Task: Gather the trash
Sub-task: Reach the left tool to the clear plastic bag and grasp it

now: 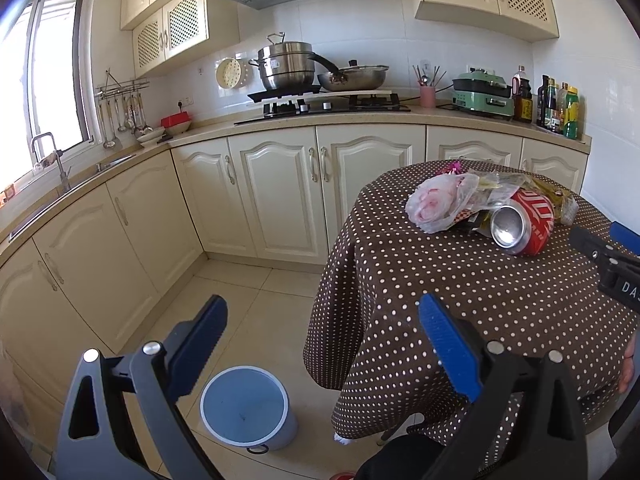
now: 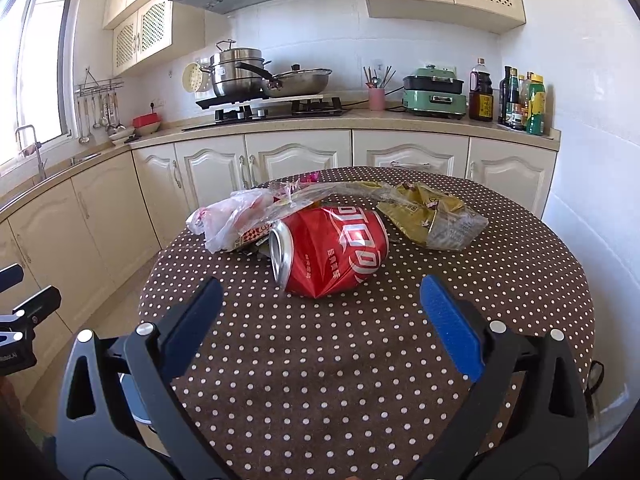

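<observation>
- Your right gripper (image 2: 320, 304) sits nearest the lens, its jaws spread wide and holding nothing, low over the polka-dot cloth of the counter (image 2: 360, 360).
- Straight ahead of it, just beyond the fingertips, lies the crushed red can (image 2: 332, 250) on its side, open end turned to your left.
- Behind the can, the rest of the trash is heaped: a white plastic bag (image 2: 228, 220) to the left, touching it or nearly so, and a crumpled gold wrapper (image 2: 432, 216) to the right.
- Your left gripper (image 1: 320, 332) is also spread and empty, held off the counter's edge above the floor, with the blue bin (image 1: 246, 404) standing open below it.
- Judging by this, nothing is collected yet (the bin looks empty); you are at the approach to the first pick.
- Next move: push the right gripper forward so the jaws straddle the can's body, close across its dented width, then carry it left over the edge to the bin.
</observation>
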Demonstrator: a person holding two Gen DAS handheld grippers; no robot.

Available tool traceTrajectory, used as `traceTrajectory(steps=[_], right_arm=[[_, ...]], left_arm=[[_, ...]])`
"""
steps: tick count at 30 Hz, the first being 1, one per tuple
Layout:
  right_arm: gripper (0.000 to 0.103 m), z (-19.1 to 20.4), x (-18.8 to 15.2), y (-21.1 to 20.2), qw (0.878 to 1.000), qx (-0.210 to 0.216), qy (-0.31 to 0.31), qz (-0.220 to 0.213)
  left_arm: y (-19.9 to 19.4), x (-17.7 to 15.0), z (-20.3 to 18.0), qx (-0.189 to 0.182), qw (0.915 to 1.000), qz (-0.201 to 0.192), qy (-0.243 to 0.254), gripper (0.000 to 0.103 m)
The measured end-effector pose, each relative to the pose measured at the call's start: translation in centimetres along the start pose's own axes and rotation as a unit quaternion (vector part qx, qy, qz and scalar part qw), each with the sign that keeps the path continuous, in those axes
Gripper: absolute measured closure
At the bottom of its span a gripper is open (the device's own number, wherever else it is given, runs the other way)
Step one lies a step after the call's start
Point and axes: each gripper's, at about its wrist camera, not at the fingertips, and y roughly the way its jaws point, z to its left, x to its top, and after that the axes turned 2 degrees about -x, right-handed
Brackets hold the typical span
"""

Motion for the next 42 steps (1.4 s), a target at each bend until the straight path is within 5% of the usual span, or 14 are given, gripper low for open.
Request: traceTrajectory(steps=[22,38,42], right_arm=[[0.006,-7.8,4.0,4.5,0.996,0.003,0.084,0.007],[0.006,-9.8,5.0,7.9,0.995,-0.002,0.097,0.028],[0.006,-9.3,5.4,8.7,0.995,0.005,0.095,0.035]], left_arm=[[9.2,6.2,-4.6,-0.068,0.9975,0.014,0.006,0.008],[18.1,9.9,-8.3,-0.163,0.9846,0.06,-0.016,0.01],[19.3,9.6,-8.9,-0.201,0.9748,0.094,-0.023,0.061]])
